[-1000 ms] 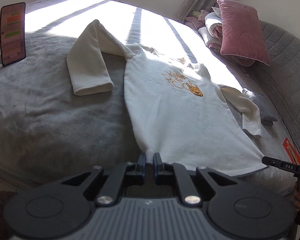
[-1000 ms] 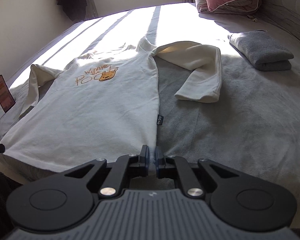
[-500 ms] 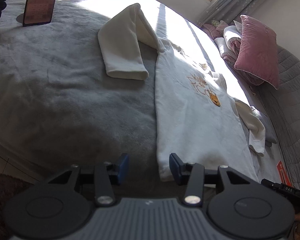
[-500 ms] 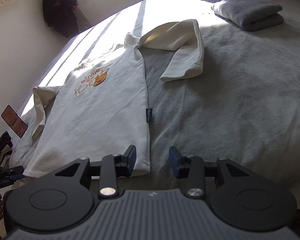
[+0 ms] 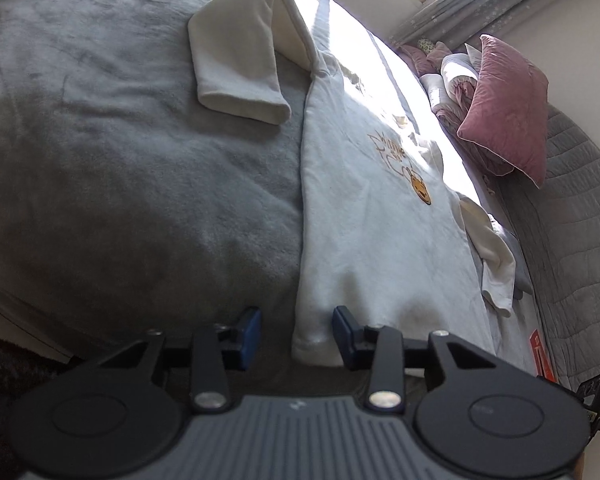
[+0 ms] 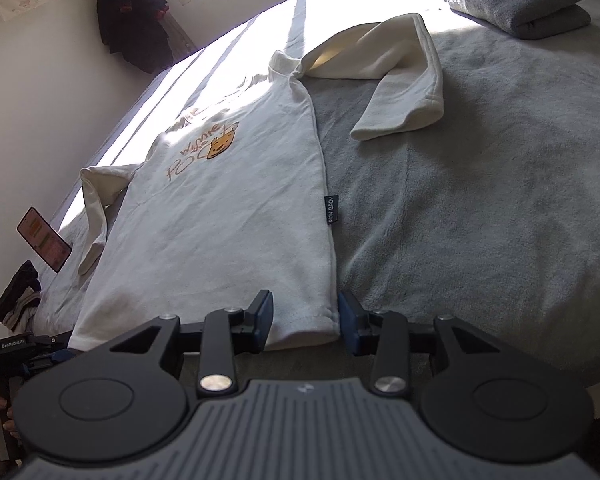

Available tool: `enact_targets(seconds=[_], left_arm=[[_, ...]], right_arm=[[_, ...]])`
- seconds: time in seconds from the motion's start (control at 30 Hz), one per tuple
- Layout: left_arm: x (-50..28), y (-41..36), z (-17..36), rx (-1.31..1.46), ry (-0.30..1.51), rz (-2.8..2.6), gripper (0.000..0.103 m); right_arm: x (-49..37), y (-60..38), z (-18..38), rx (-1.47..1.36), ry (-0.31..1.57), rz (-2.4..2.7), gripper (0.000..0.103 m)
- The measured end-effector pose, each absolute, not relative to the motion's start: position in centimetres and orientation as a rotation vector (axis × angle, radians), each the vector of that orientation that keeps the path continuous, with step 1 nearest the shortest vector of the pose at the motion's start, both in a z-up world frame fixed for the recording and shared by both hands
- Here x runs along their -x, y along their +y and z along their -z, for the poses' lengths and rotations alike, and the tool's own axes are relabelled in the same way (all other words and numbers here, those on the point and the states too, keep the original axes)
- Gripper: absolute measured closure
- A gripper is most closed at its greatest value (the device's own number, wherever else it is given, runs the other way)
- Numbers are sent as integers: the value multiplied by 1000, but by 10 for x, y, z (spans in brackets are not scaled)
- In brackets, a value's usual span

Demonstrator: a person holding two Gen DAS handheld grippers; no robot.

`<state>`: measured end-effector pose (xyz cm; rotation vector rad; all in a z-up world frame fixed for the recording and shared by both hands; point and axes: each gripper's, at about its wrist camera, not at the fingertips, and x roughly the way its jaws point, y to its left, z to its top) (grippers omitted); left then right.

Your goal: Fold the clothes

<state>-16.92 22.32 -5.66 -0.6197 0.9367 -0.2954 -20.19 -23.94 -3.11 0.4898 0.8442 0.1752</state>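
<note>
A cream long-sleeved sweatshirt with an orange bear print lies face up on a grey bed; it also shows in the right wrist view. Both sleeves lie bent at its sides. My left gripper is open, its jaws on either side of the hem's left corner. My right gripper is open, its jaws on either side of the hem's right corner. Neither holds the cloth.
The grey blanket covers the bed. A phone stands at the left side. A folded grey towel lies at the far right. A pink pillow and bedding sit at the head. The other gripper's handle shows low left.
Both grippers were shut a second ago; they opened and came down close to the hem corners, one at each side of the sweatshirt.
</note>
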Motion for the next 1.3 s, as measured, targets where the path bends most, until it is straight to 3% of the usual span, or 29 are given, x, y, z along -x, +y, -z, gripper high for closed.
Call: enact_targets(seconds=[0.07, 0.17, 0.33, 0.5, 0.63, 0.97, 1.13, 1.2, 1.23, 1.3], left_arm=[[169, 223, 59, 648, 941, 328, 88], [169, 221, 60, 675, 944, 354, 97], [183, 225, 12, 583, 822, 309, 98], [196, 225, -50, 522, 694, 327, 98], [201, 213, -62, 446, 712, 329, 98], [196, 199, 38, 375, 967, 243, 98], [192, 210, 49, 433, 991, 262, 96], [191, 210, 40, 438, 953, 273, 95], [190, 211, 36, 440, 933, 278, 94], [189, 211, 27, 444, 892, 288, 77]], right_arm=[[200, -237, 32, -485, 844, -176, 73], [200, -235, 32, -483, 845, -170, 94], [213, -241, 0, -478, 751, -148, 95], [220, -245, -46, -472, 661, -159, 95], [222, -240, -63, -416, 641, -144, 95], [217, -240, 22, -358, 851, -46, 95], [221, -242, 31, -351, 851, -61, 94], [222, -238, 24, -298, 838, -75, 90], [223, -234, 20, -262, 826, -81, 82], [224, -229, 12, -198, 797, -85, 69]])
